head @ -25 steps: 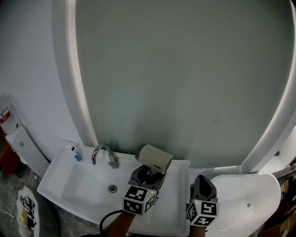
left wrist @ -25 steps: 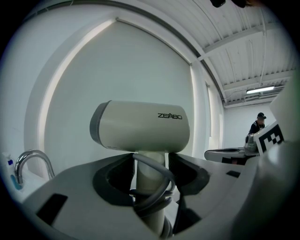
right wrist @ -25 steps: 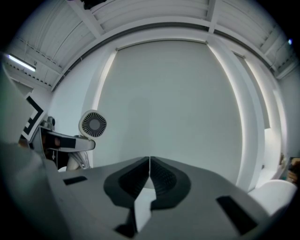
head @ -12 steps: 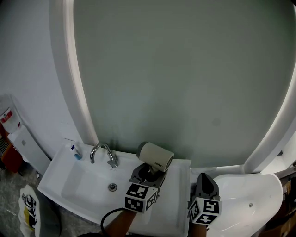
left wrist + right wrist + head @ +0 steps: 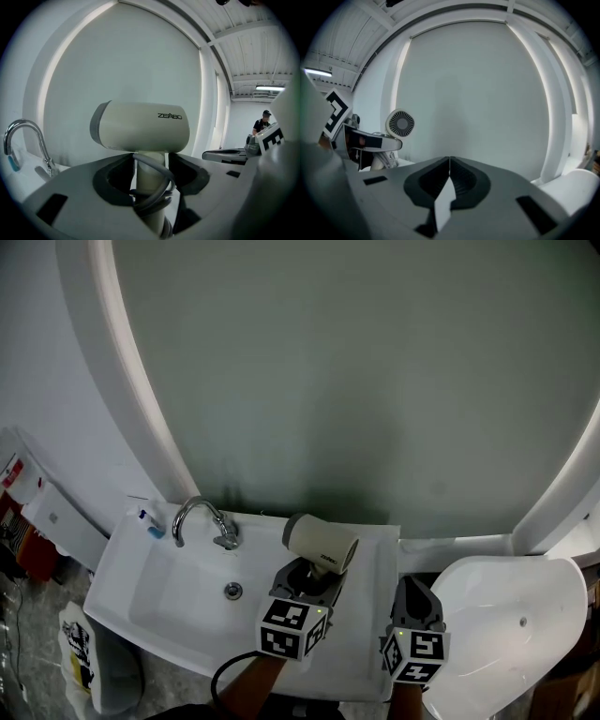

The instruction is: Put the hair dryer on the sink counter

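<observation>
one hair dryer (image 5: 321,542), one faucet (image 5: 199,519), one sink (image 5: 159,601), one big round-edged mirror (image 5: 356,381), two grippers. the left gripper (image 5: 314,579) is clamped on the dryer's handle, the cord wound round it; the barrel lies level over the counter strip (image 5: 366,624) at 3 o'clock of the basin, and whether it touches down cannot be told. the right gripper (image 5: 413,596), at 3 o'clock of the left one, has its jaws pressed together on nothing.

only the left gripper view gives the print "zeabo" on the barrel, plus a person (image 5: 262,125) far off at 3 o'clock. only the right gripper view shows the dryer's round rear grille (image 5: 400,123), at 9 o'clock. only the head view shows a small blue-tipped tube (image 5: 150,524) at 9 o'clock of the faucet.
</observation>
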A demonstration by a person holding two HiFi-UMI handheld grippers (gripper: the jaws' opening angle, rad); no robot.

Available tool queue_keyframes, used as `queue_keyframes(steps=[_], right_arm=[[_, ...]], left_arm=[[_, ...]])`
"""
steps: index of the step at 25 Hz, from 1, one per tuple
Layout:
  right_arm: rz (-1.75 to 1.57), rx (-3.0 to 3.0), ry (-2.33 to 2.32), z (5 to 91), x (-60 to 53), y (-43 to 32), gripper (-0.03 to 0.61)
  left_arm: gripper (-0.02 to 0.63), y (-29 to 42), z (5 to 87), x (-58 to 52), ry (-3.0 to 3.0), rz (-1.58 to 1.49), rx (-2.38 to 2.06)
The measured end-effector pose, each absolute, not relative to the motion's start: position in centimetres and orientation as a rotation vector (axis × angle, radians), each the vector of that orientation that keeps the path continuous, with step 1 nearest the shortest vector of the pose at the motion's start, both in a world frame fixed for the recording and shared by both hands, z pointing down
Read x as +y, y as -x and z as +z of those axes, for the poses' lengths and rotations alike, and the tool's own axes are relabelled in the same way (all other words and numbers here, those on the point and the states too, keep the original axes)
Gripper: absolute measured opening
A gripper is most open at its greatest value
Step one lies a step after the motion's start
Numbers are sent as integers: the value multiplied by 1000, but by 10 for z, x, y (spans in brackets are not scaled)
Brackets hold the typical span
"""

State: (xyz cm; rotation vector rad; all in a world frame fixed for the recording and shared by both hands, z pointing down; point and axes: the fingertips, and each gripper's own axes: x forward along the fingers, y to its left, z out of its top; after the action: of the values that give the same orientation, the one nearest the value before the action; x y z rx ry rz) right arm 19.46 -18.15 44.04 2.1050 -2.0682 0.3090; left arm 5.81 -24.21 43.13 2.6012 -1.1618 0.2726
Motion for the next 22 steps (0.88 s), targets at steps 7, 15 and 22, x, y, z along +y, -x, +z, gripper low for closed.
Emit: queue_keyframes(steps=[7,15,22], right_arm=[[405,-2063,-2049,477,-192,-200,21],[552,-2033,-1970,529,-197,-197,21],[628,-2006,-1939,560,-200,-197,21]], left_arm=[[232,-76,485,-243,-2518,380,-1125],[232,-81,547,-244,-2397,490,-1089],[232,-84,587,-246,-2312,567,-1063]])
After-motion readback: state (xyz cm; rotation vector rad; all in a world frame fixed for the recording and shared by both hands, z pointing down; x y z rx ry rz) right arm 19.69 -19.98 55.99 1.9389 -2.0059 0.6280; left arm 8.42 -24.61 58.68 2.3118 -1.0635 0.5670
